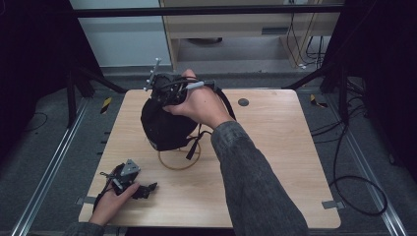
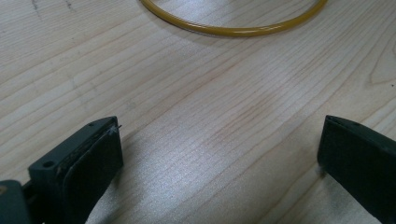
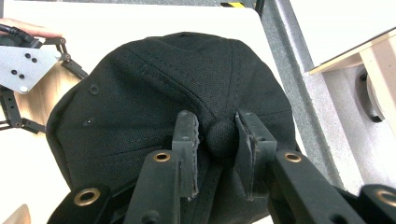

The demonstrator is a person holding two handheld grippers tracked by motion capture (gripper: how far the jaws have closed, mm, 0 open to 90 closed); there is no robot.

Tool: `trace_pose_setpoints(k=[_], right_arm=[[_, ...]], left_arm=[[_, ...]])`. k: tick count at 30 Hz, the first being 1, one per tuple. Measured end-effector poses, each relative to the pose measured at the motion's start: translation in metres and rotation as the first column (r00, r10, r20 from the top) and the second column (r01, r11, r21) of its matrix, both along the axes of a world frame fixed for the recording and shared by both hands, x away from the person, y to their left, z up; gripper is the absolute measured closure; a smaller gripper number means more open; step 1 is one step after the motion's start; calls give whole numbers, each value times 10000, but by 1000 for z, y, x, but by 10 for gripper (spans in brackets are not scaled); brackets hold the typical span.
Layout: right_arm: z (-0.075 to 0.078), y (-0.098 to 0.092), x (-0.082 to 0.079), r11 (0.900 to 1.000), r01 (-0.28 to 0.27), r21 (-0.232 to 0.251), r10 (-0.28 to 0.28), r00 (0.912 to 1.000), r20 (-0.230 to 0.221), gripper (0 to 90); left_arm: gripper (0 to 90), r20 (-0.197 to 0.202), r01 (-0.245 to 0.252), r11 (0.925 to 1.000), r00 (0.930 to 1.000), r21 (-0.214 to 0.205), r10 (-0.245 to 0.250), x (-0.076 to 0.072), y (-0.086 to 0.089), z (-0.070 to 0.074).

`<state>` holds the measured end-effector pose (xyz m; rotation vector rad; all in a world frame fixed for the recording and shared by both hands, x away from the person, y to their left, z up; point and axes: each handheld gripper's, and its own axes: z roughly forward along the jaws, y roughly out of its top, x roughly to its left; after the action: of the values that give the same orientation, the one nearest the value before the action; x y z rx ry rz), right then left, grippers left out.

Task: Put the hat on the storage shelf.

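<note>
The left gripper (image 1: 129,181) is seen at about 7 o'clock on the wooden table (image 1: 275,162), resting near the front edge in the person's left hand (image 1: 110,199); its jaws are spread wide apart with nothing between them, and in the left gripper view only bare wood grain lies between the two black pads (image 2: 95,161). Just beyond these jaws, toward the centre of the table, a thin yellow ring (image 1: 178,162) is laid flat on the wood, its near arc (image 2: 233,28) being visible in the left gripper view; its far part is overlapped by a black cap (image 1: 164,123). The cap is held above the table at about 11 o'clock of centre, with black straps (image 1: 195,142) hanging down from it over the ring. In the right gripper view, the jaws of the right gripper (image 3: 218,137) are closed onto the round top button (image 3: 220,135) at the crown of the cap, one pad pressed on each side of it. The right gripper is grasped from above by the right hand (image 1: 199,105), the grey sleeve (image 1: 251,187) extending back to 5 o'clock. A small dark round disc (image 1: 243,102) is set in the table near its far edge, at about 1 o'clock.
</note>
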<state>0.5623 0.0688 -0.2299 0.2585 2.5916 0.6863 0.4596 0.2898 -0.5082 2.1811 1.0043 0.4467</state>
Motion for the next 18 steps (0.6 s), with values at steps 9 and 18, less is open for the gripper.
trace_pose_setpoints(k=[9, 18], right_arm=[[-3, -6, -4, 9995, -49, 317, 50, 10000, -42, 645], [2, -13, -11, 9958, 30, 913, -40, 9999, 98, 602]], left_arm=[[0, 6, -18, 10000, 10000, -40, 18, 0, 0, 0], [0, 10, 16, 10000, 10000, -37, -16, 0, 0, 0]])
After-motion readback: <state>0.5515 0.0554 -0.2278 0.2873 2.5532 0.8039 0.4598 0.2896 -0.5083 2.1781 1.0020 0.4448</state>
